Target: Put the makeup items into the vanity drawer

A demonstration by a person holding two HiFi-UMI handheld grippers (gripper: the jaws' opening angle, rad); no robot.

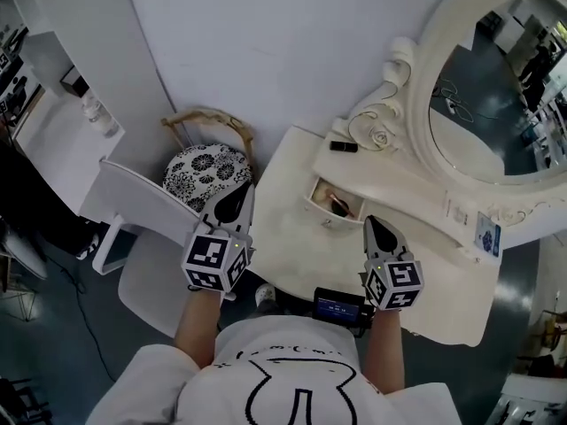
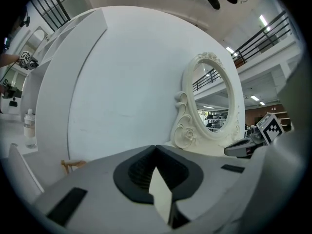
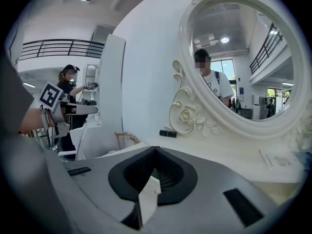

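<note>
The vanity drawer [image 1: 326,212] stands pulled open in the raised back section of the cream tabletop [image 1: 292,246]. It is just ahead of the right tool [image 1: 377,226] and a little to that tool's left. Some dark and brownish makeup items [image 1: 339,204] lie inside the drawer, though I can't make out what each one is.

The right tool hangs above the tabletop with its jaws together and nothing between them. Its marker cube [image 1: 393,283] faces up toward the person. One more item, a small black tube [image 1: 344,146], lies on the raised section further ahead of this tool than the drawer. It is close beside the carved rose [image 1: 379,137] at the foot of the oval mirror [image 1: 496,87]. The same tube shows in the right gripper view, well beyond the jaw tips and apart from them. A small blue-and-white card [image 1: 487,235] lies on the tabletop off to the right tool's right.

The left tool [image 1: 239,195] is also closed tip to tip and empty. It is held off the left side of the tabletop, well apart from the drawer. From above, its tip lies over the edge of a chair cushion [image 1: 205,168] with a black-and-white flower print. The two tools point roughly the same way, with the drawer ahead and between them.
</note>
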